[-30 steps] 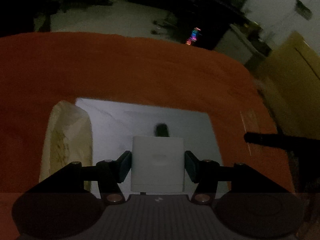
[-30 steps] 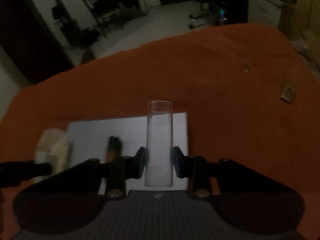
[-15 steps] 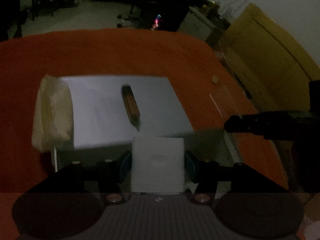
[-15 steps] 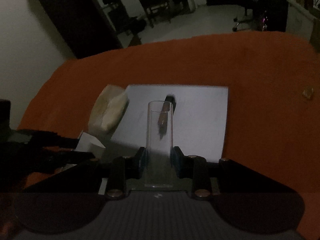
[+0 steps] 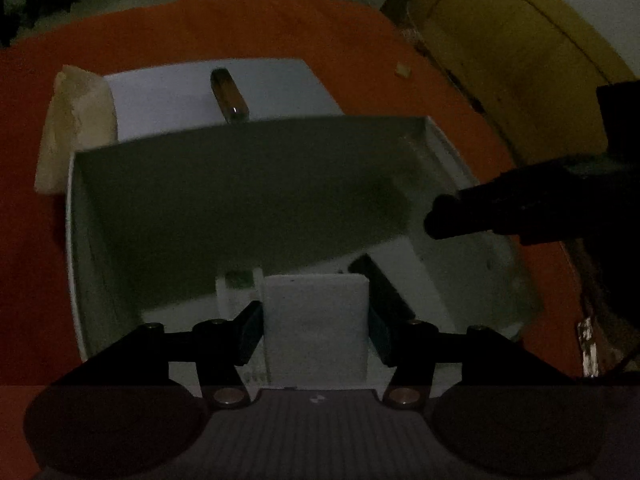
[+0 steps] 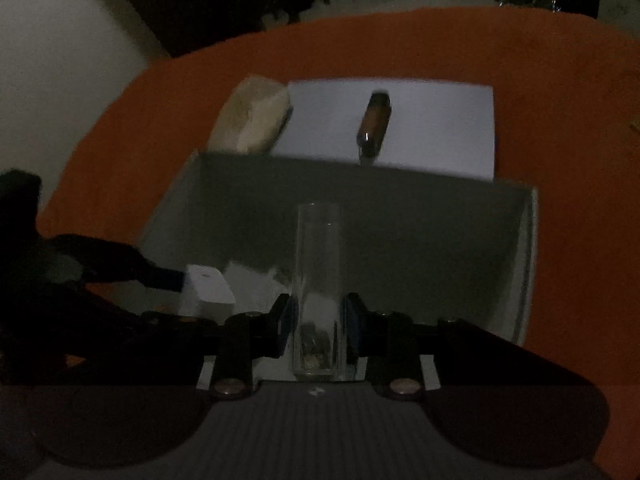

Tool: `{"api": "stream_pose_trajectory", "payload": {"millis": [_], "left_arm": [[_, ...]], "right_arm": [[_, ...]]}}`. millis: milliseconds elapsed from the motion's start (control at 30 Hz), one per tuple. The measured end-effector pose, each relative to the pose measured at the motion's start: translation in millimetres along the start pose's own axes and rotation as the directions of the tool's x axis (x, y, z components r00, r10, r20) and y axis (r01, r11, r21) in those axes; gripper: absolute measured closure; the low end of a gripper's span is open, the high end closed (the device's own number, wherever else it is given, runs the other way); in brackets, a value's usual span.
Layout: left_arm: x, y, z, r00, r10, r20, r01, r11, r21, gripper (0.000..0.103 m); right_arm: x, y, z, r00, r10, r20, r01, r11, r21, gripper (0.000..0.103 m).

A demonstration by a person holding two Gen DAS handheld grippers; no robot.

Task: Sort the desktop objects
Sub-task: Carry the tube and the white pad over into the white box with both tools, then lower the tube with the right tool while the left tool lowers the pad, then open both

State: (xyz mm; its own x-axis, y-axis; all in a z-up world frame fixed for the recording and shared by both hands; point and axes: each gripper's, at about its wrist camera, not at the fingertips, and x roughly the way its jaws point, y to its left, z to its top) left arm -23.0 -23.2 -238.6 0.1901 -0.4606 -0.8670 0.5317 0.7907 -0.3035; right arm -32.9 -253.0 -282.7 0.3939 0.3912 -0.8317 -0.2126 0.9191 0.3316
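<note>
Dimly lit throughout, over an orange tablecloth (image 5: pixel 240 28).

Seen from the left wrist, moving left to right: a crumpled beige bundle (image 5: pixel 74 120) at the far left, partly on the cloth and touching the corner of a white sheet of paper (image 5: pixel 280 88). On that sheet, a dark brown pen-like object (image 5: pixel 229 96), lying roughly lengthwise away from the camera. Nearer, an open white box (image 5: pixel 74 248) with grey inner walls, its far wall hiding the near edge of the paper. At the centre bottom, the left gripper (image 5: pixel 316 322) over the box interior, fingers closed narrowly on a small white block (image 5: pixel 316 320). Just left of the block, a small white item on the box floor, too dim to identify. At the right, the dark tip of the right gripper (image 5: pixel 452 216) reaching over the box's right wall.

Seen from the right wrist, again left to right: the left gripper (image 6: pixel 160 280) entering from the left edge with the white block (image 6: pixel 206 290) at its tip, over the box's near left corner. Further back, the beige bundle (image 6: pixel 252 116), then the brown object (image 6: pixel 374 124) on the paper (image 6: pixel 440 120). At the centre bottom, the right gripper (image 6: pixel 318 324), fingers closed narrowly on an upright clear glass tube (image 6: pixel 318 280), held above the box (image 6: pixel 528 260). Small dark bits visible through the tube's base, unclear whether inside it.
</note>
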Motion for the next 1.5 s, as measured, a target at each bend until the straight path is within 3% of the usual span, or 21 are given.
{"api": "stream_pose_trajectory", "payload": {"millis": [367,633,800,1333,1500], "left_arm": [[35.2,-6.9,-27.0,0.994,0.047,-0.097,-0.038,0.995,0.092,0.052],[50.8,-11.7,-25.0,0.987,0.094,-0.129,-0.079,0.99,0.117,0.052],[58.3,-10.9,-21.4,0.979,0.103,-0.173,-0.088,0.992,0.092,0.052],[58.5,-10.0,-23.2,0.977,0.106,-0.187,-0.095,0.993,0.069,0.052],[68.6,-11.2,-19.5,0.955,0.126,-0.27,-0.109,0.991,0.075,0.052]], "right_arm": [[47.2,6.6,-35.6,0.987,-0.064,-0.149,0.05,0.994,-0.097,0.071],[71.4,12.2,-55.0,0.967,-0.144,-0.212,0.096,0.97,-0.224,0.071],[83.4,11.8,-60.4,0.952,-0.192,-0.237,0.125,0.955,-0.27,0.071],[91.8,15.4,-61.9,0.945,-0.238,-0.226,0.162,0.937,-0.31,0.071],[96.8,18.3,-61.5,0.932,-0.266,-0.247,0.172,0.923,-0.344,0.071]]}}
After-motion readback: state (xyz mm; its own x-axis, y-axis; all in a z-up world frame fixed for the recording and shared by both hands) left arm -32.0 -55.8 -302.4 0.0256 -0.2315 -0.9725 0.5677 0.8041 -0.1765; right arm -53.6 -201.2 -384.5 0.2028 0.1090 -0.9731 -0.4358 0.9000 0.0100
